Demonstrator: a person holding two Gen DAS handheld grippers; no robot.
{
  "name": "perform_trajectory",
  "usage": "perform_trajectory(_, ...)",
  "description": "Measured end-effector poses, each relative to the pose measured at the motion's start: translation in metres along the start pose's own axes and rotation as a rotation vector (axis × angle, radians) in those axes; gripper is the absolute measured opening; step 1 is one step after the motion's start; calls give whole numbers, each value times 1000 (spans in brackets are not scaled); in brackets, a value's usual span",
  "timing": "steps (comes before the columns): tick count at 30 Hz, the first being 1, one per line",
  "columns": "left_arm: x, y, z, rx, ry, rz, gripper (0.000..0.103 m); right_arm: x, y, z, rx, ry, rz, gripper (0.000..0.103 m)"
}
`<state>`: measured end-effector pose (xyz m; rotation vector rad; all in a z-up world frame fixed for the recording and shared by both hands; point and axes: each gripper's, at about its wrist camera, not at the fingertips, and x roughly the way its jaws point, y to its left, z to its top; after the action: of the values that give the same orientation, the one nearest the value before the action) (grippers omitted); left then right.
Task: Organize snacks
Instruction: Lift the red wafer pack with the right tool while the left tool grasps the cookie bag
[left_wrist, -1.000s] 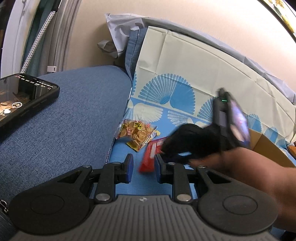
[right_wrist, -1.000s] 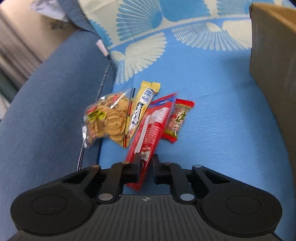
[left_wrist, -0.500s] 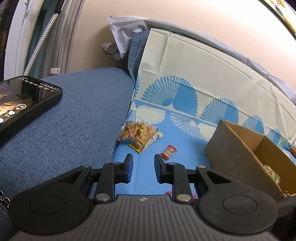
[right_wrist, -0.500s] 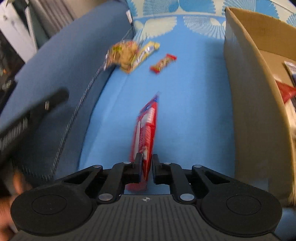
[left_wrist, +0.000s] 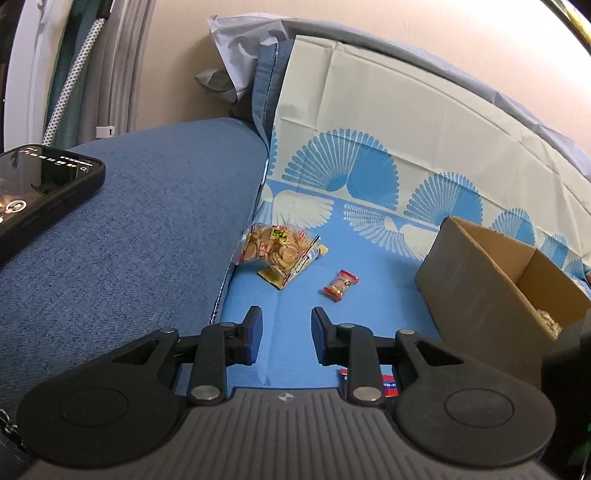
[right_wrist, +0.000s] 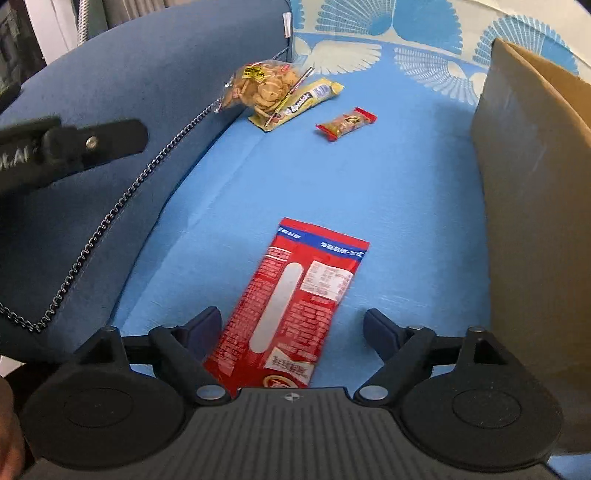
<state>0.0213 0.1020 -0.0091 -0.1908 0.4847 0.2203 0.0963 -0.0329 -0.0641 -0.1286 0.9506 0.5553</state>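
My right gripper (right_wrist: 291, 315) is opening wide. A red snack packet (right_wrist: 295, 302) lies flat on the blue cloth between its jaws, and the pads do not press on it. Farther off, a clear bag of crackers (right_wrist: 262, 86) rests on a yellow bar (right_wrist: 314, 96), with a small red-ended candy (right_wrist: 347, 123) beside them. My left gripper (left_wrist: 284, 317) is opening a little over bare cloth with nothing between its jaws. From it I see the cracker bag (left_wrist: 275, 247), the candy (left_wrist: 340, 285) and a sliver of the red packet (left_wrist: 388, 384).
An open cardboard box (right_wrist: 535, 184) stands at the right, with snacks inside it (left_wrist: 550, 321). The blue sofa arm (left_wrist: 129, 240) rises on the left and carries a black phone (left_wrist: 37, 192). A thin chain (right_wrist: 110, 221) runs along the arm's seam. A patterned cloth covers the backrest (left_wrist: 369, 129).
My right gripper carried the red packet away from the snack pile toward the box, then opened, and the packet now lies flat. The right hand left the left wrist view.
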Motion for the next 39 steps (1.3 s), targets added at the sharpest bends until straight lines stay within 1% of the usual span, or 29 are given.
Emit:
perform_trajectory(2, 1, -1, -1, 8, 4, 8, 32, 1, 7, 0, -41, 0, -17, 84)
perform_trajectory(3, 3, -2, 0, 11, 7, 13, 32, 1, 9, -1, -57, -5, -31, 78)
perform_trajectory(4, 4, -2, 0, 13, 10, 19, 32, 1, 10, 0, -62, -13, -39, 65)
perform_trajectory(6, 6, -4, 0, 20, 17, 33, 32, -3, 8, 2, -54, -26, -48, 52)
perform_trajectory(9, 18, -10, 4, 50, 30, 65, 34, -4, -2, 8, 13, -25, -54, 50)
perform_trajectory(11, 35, -18, 8, 89, 33, 86, 41, -4, -7, 10, 39, -25, -78, 50)
perform_trajectory(12, 44, -21, 10, 100, 37, 96, 48, -5, -9, 11, 49, -25, -89, 50)
perform_trajectory(14, 68, -30, 17, 126, 46, 127, 53, -5, -13, 11, 66, -16, -95, 50)
perform_trajectory(17, 104, -43, 31, 157, 49, 172, 69, -3, -20, 10, 91, 10, -91, 50)
perform_trajectory(18, 117, -49, 36, 174, 54, 183, 78, -3, -22, 9, 98, 19, -87, 50)
perform_trajectory(19, 130, -55, 40, 200, 66, 197, 85, -2, -23, 8, 102, 24, -82, 50)
perform_trajectory(21, 155, -66, 46, 264, 82, 262, 86, -2, -26, 9, 106, 30, -67, 50)
perform_trajectory(22, 168, -70, 49, 285, 81, 297, 88, -2, -27, 10, 112, 32, -60, 50)
perform_trajectory(24, 187, -71, 54, 295, 95, 323, 91, -2, -29, 11, 120, 36, -49, 50)
perform_trajectory(26, 204, -73, 55, 314, 120, 350, 91, -1, -30, 11, 122, 39, -43, 50)
perform_trajectory(29, 222, -74, 53, 352, 128, 374, 90, 1, -32, 12, 120, 42, -38, 50)
perform_trajectory(30, 225, -73, 53, 353, 131, 374, 79, 1, -32, 12, 120, 43, -37, 51)
perform_trajectory(31, 228, -72, 54, 347, 143, 380, 72, 1, -33, 12, 120, 43, -35, 51)
perform_trajectory(32, 230, -68, 55, 331, 153, 378, 68, 1, -33, 12, 119, 44, -35, 51)
perform_trajectory(33, 227, -65, 56, 316, 158, 371, 61, 1, -33, 12, 118, 43, -35, 51)
perform_trajectory(34, 225, -62, 57, 304, 166, 359, 56, 1, -33, 12, 116, 43, -35, 51)
perform_trajectory(37, 207, -62, 56, 318, 133, 349, 54, 1, -33, 11, 111, 42, -36, 51)
perform_trajectory(39, 185, -67, 54, 312, 111, 312, 54, 0, -32, 11, 109, 42, -37, 50)
